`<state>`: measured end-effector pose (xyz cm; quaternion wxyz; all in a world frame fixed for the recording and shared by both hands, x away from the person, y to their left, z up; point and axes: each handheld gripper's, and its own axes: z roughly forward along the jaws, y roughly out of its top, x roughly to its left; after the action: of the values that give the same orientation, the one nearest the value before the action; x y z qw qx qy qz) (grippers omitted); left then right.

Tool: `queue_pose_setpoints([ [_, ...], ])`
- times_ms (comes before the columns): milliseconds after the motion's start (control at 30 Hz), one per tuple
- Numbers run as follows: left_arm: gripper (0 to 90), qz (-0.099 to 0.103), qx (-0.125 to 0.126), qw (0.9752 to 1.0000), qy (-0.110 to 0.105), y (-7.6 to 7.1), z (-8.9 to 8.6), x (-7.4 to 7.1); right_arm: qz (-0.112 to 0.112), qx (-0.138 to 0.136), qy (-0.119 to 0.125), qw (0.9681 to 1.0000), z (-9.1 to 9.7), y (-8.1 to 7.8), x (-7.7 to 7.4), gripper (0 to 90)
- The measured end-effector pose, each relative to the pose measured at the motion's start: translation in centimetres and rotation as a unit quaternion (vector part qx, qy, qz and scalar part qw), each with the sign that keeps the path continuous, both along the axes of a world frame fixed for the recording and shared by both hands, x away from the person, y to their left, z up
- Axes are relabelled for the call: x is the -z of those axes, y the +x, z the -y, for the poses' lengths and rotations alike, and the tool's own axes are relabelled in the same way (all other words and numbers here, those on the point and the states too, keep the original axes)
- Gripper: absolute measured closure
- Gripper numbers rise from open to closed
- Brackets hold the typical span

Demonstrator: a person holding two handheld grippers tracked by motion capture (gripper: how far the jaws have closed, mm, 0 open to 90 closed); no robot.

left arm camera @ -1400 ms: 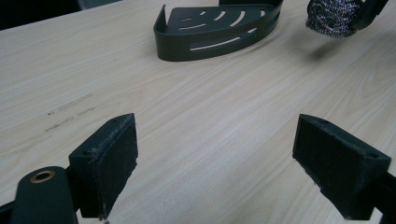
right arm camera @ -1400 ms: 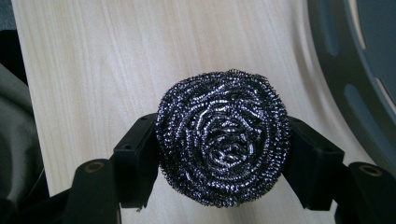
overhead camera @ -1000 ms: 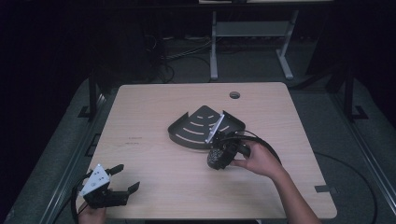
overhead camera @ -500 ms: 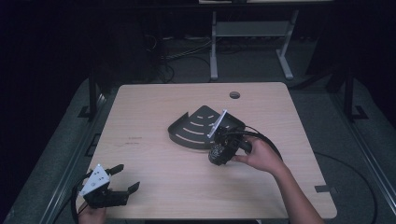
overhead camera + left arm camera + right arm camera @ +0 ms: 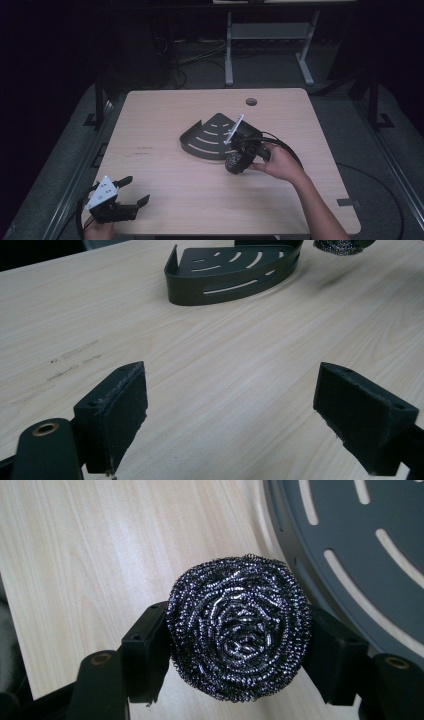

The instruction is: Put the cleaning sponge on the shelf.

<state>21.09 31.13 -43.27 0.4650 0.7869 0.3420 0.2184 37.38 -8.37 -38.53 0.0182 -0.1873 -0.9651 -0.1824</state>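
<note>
Gripping a steel-wool scourer (image 5: 239,627), the right gripper (image 5: 239,635) has its two black jaws pressed against the scourer's left and right sides, closed as far as the ball allows. In the right gripper view the scourer is a round coil of dark, shiny wire, held above the bare wood of the table (image 5: 90,545). Just beside it, at the upper right of that view, lies the grey slotted floor of the corner rack (image 5: 360,535); the scourer is over the table next to the rack's curved rim, not inside the rack.

In the high view the right gripper (image 5: 235,162) sits near the middle of the table (image 5: 165,125), at the front right edge of the corner rack (image 5: 210,137), with the person's right hand (image 5: 277,162) behind it and the scourer (image 5: 233,163) at its tip.

The left gripper (image 5: 131,196) rests at the near left corner of the table, well apart from the rack. In the left gripper view its jaws stand wide apart with nothing between them, only table surface (image 5: 225,390). The corner rack (image 5: 230,272) shows farther off in that view, with the scourer (image 5: 340,246) at the top edge to its right.
</note>
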Motion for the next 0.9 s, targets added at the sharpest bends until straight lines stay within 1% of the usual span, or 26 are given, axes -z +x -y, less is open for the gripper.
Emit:
queue_pose_setpoints([
  [100, 13.3, 0.0, 0.0, 1.0, -0.001, 0.0, 0.0, 0.0, 0.002, 0.0, -0.001, 1.0, -0.1, 0.3, -0.3, 33.3],
  [133, 13.3, 0.0, 0.0, 1.0, -0.001, 0.0, 0.0, 0.0, 0.001, 0.001, 0.006, 1.0, -0.1, 0.5, -0.5, 33.3],
  [167, 13.3, 0.0, 0.0, 1.0, 0.0, 0.0, 0.0, 0.0, 0.001, 0.001, 0.006, 1.0, -0.1, 0.5, -0.5, 33.3],
  [200, 13.3, 0.001, 0.0, 1.0, 0.0, 0.0, 0.0, 0.0, 0.003, 0.001, 0.0, 1.0, -0.1, 0.8, -0.6, 33.3],
  [367, 13.3, 0.0, 0.0, 1.0, 0.001, 0.0, -0.1, 0.0, 0.005, 0.001, -0.004, 1.0, -0.3, 1.3, -1.0, 33.3],
  [467, 13.3, 0.001, -0.001, 1.0, 0.0, 0.0, -0.1, 0.0, 0.002, 0.004, -0.001, 1.0, -0.2, 1.5, -1.1, 33.3],
  [600, 13.3, 0.0, 0.0, 1.0, 0.0, 0.0, 0.0, 0.0, 0.0, 0.005, -0.003, 1.0, -0.2, 1.8, -1.1, 33.4],
  [833, 13.3, 0.0, 0.0, 1.0, 0.0, 0.0, 0.0, 0.0, 0.006, 0.007, -0.004, 0.9999, -0.4, 2.4, -1.7, 33.3],
  [867, 13.3, 0.0, -0.001, 1.0, 0.0, 0.0, 0.0, 0.0, 0.006, 0.007, -0.002, 1.0, -0.4, 2.4, -1.8, 33.3],
  [900, 13.3, 0.0, -0.001, 1.0, 0.0, 0.0, -0.1, 0.0, 0.006, 0.007, -0.004, 0.9999, -0.4, 2.5, -1.9, 33.3],
])
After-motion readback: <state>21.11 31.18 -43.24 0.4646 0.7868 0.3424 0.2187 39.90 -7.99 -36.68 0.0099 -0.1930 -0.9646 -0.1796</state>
